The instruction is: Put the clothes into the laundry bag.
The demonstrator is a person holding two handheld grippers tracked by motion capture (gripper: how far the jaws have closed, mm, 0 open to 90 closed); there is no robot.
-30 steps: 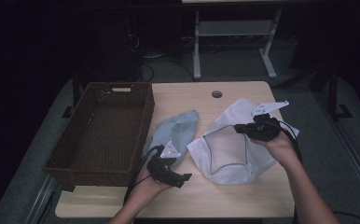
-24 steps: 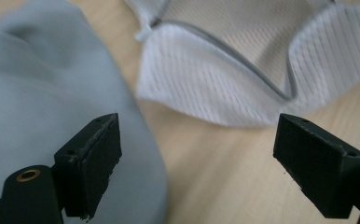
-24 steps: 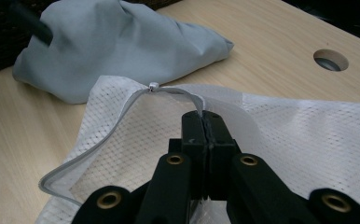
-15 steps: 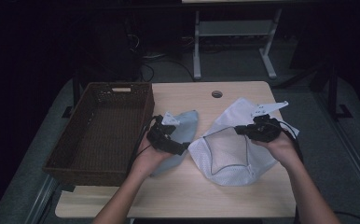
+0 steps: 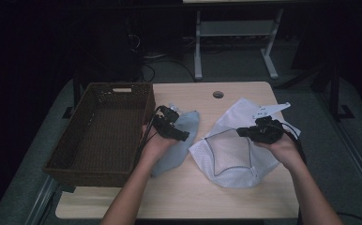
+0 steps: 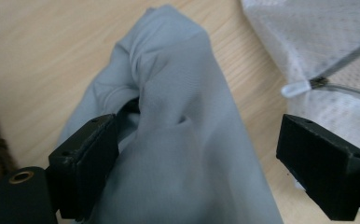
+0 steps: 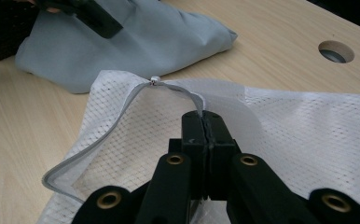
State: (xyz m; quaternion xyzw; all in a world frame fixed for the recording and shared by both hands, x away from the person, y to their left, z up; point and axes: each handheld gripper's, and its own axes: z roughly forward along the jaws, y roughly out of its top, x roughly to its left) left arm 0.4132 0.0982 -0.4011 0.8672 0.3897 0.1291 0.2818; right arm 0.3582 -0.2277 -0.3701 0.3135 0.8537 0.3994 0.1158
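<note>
A pale wooden table (image 5: pixel 245 192) is seen under a fixed high view, its near edge cut off by the bottom of the picture, where two forearms come in. On the right half a white mesh bag (image 5: pixel 233 154) is spread, its zippered mouth held agape. The bag's rim is pinched between the closed jaws of the right gripper (image 5: pixel 245 133), whose pads are seen pressed together on the grey edge tape in the right gripper view. The right hand (image 5: pixel 282 147) is held low over the bag's far right side, wrist bent inward.

Just left of the bag, a light blue cloth (image 5: pixel 181 140) is laid in a crumpled heap, partly hidden under the left hand (image 5: pixel 153 145). The left gripper (image 5: pixel 181 136) is poised over the cloth with its jaws spread wide; in the left gripper view the cloth (image 6: pixel 183 154) is framed between the two pads without being squeezed.

A dark woven basket (image 5: pixel 99 133) is set at the table's left side, touching the left wrist. A round cable hole (image 5: pixel 218 94) is cut near the far edge. Beyond, a white desk frame (image 5: pixel 235 42) and cables are barely made out in a dark room.
</note>
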